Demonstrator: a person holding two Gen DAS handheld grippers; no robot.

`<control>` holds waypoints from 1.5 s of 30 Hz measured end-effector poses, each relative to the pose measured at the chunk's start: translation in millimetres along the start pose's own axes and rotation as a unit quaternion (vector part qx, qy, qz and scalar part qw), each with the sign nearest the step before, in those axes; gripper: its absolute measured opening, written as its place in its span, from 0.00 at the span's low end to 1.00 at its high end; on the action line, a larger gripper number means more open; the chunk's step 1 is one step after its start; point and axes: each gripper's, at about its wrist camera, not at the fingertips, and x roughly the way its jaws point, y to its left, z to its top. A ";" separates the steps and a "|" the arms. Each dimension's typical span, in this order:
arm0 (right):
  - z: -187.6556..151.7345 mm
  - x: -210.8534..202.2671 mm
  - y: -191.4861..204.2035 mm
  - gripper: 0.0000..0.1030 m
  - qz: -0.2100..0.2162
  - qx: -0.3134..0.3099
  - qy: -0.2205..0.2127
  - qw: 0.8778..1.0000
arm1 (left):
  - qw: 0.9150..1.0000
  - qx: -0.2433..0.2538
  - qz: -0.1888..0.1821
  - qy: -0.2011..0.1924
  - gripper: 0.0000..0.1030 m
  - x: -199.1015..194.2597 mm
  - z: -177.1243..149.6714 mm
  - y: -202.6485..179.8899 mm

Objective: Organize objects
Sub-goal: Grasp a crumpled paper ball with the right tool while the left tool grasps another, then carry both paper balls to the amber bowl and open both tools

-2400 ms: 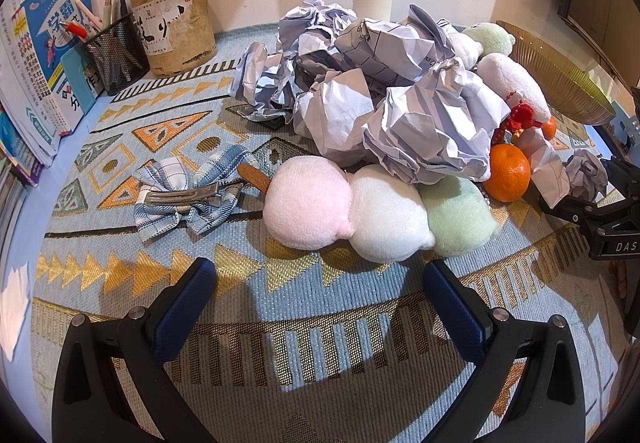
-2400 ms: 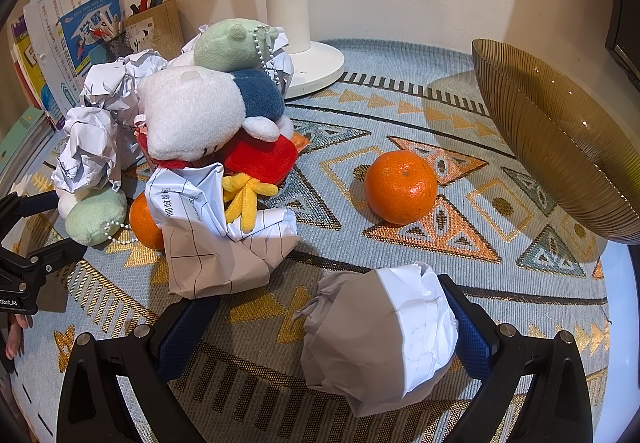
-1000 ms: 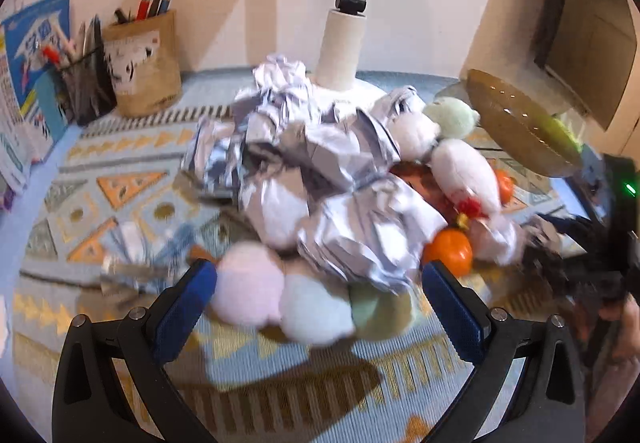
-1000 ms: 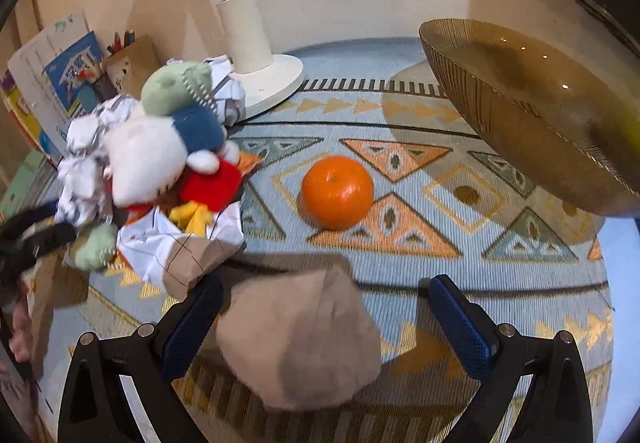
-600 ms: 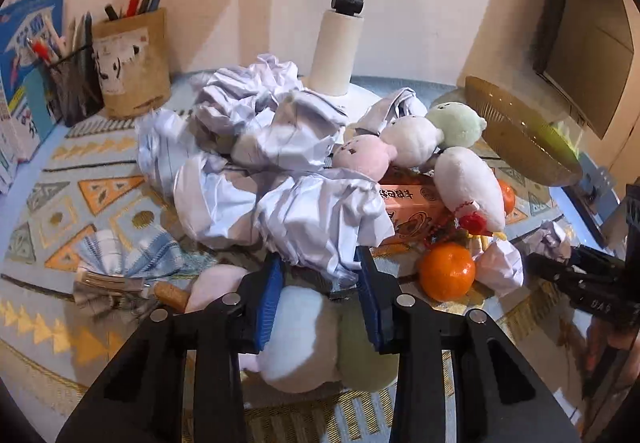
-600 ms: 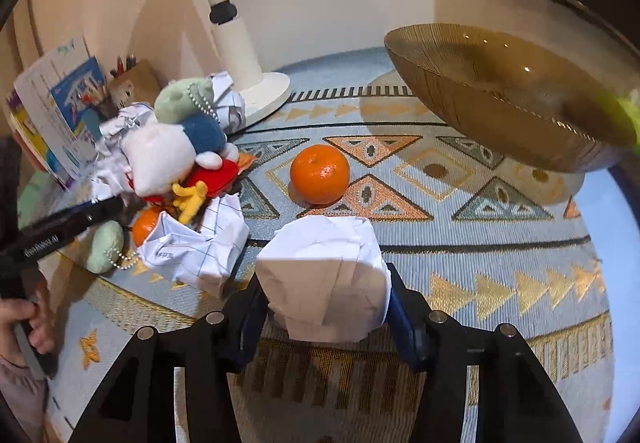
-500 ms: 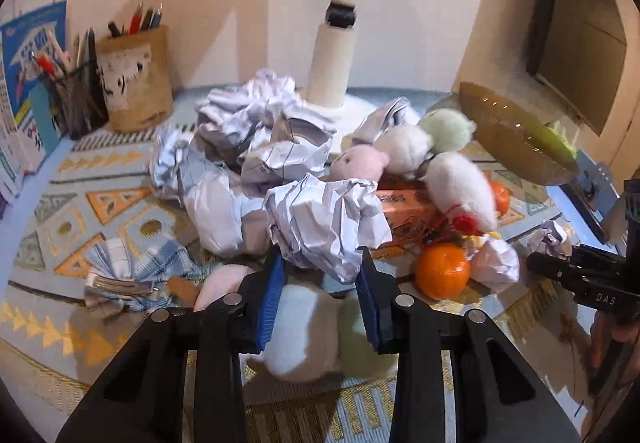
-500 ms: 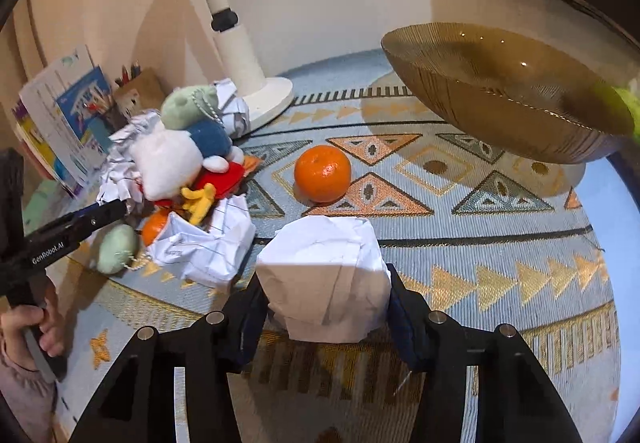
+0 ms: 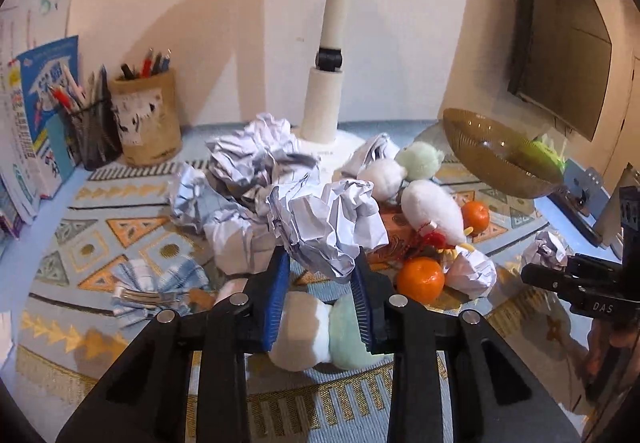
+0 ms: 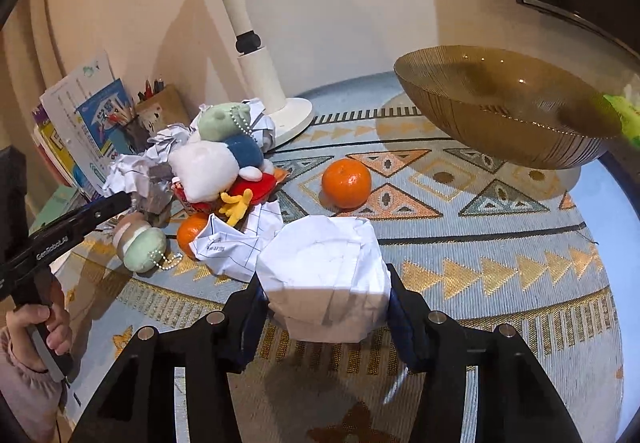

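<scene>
- A crumpled paper ball (image 9: 326, 221) is clamped between the blue pads of the left gripper (image 9: 320, 297) and is held above the patterned mat (image 9: 120, 219), in front of the paper pile (image 9: 248, 163).
- A second, smoother paper wad (image 10: 326, 275) is gripped between the closed fingers of the right gripper (image 10: 326, 317); it is held over the near part of the mat.
- Below the left gripper, a white and pale green plush skewer (image 9: 316, 331) is seen lying on the mat.
- Just right of it, an orange (image 9: 420, 279) is located beside a small paper wad (image 9: 474, 271) and a white plush toy (image 9: 432, 211).
- A second orange (image 10: 346, 183) is located apart from the heap, between the toys and the amber glass bowl (image 10: 500, 123).
- A checked bow hair clip (image 9: 156, 289) lies on the mat at the left.
- A white lamp post (image 9: 326, 99) stands behind the pile, against the wall.
- A brown pen holder (image 9: 146, 115) and a mesh pen cup (image 9: 90, 131) are placed at the far left, next to upright booklets (image 9: 44, 99).
- In the right wrist view, a hand (image 10: 40, 327) is seen wrapped around the left gripper's handle.
</scene>
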 end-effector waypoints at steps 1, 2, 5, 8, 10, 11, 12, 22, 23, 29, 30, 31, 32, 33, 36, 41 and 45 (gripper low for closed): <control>1.0 -0.9 0.0 0.51 0.001 0.000 0.000 1.000 | 1.000 -0.001 -0.001 -0.005 0.26 -2.7 0.7 0.2; 2.6 -2.5 0.4 0.51 0.003 0.001 -0.002 1.000 | 1.000 -0.003 -0.004 -0.009 0.26 -5.4 1.4 0.4; 12.1 -7.3 1.0 0.51 0.010 0.002 -0.009 1.000 | 1.000 -0.005 -0.016 -0.015 0.26 -9.0 8.9 -3.0; 33.6 -10.4 -3.8 0.51 0.013 0.007 -0.017 1.000 | 0.999 0.000 -0.034 -0.018 0.26 -5.4 25.2 -13.6; 57.0 -12.3 -14.7 0.51 0.018 0.020 -0.025 0.999 | 0.999 0.012 -0.042 -0.023 0.26 0.6 40.2 -25.9; 69.8 -13.3 -21.6 0.51 0.020 0.028 -0.029 0.999 | 0.998 0.018 -0.048 -0.027 0.26 5.6 51.2 -33.2; 85.1 -14.7 -29.9 0.51 0.017 0.036 -0.036 0.999 | 0.998 0.020 -0.056 -0.029 0.26 10.2 60.9 -39.7; 183.5 -7.1 -96.7 0.51 -0.042 0.077 -0.046 0.995 | 0.986 0.084 -0.140 -0.019 0.26 93.0 148.2 -143.9; 188.3 -5.4 -101.3 0.51 -0.047 0.080 -0.046 0.995 | 0.986 0.094 -0.140 -0.014 0.26 104.0 151.6 -155.3; 212.5 15.6 -131.0 1.00 -0.110 0.116 -0.036 0.987 | 0.982 0.104 -0.153 0.033 0.76 160.0 149.0 -193.9; 211.3 15.0 -137.7 1.00 -0.123 0.128 -0.035 0.983 | 0.980 0.105 -0.164 0.050 0.97 166.6 147.6 -196.1; 210.8 14.4 -140.7 1.00 -0.123 0.137 -0.040 0.982 | 0.976 0.095 -0.186 0.067 1.00 174.2 144.2 -196.5; 209.3 11.7 -143.9 1.00 -0.116 0.144 -0.049 0.982 | 0.973 0.086 -0.200 0.079 0.99 176.7 141.2 -196.6; 208.3 10.2 -145.2 1.00 -0.110 0.148 -0.053 0.981 | 0.972 0.083 -0.204 0.082 0.99 177.8 144.1 -197.9; 203.6 2.9 -139.8 1.00 -0.104 0.145 -0.055 0.982 | 0.973 0.089 -0.200 0.067 0.99 168.5 141.4 -197.9; 202.9 -10.7 -116.9 1.00 -0.089 0.145 -0.063 0.983 | 0.979 0.082 -0.179 0.045 0.99 137.8 145.9 -177.1; 201.1 -29.8 -88.6 1.00 -0.063 0.152 -0.076 0.983 | 0.987 0.073 -0.141 0.033 0.99 105.8 153.8 -143.0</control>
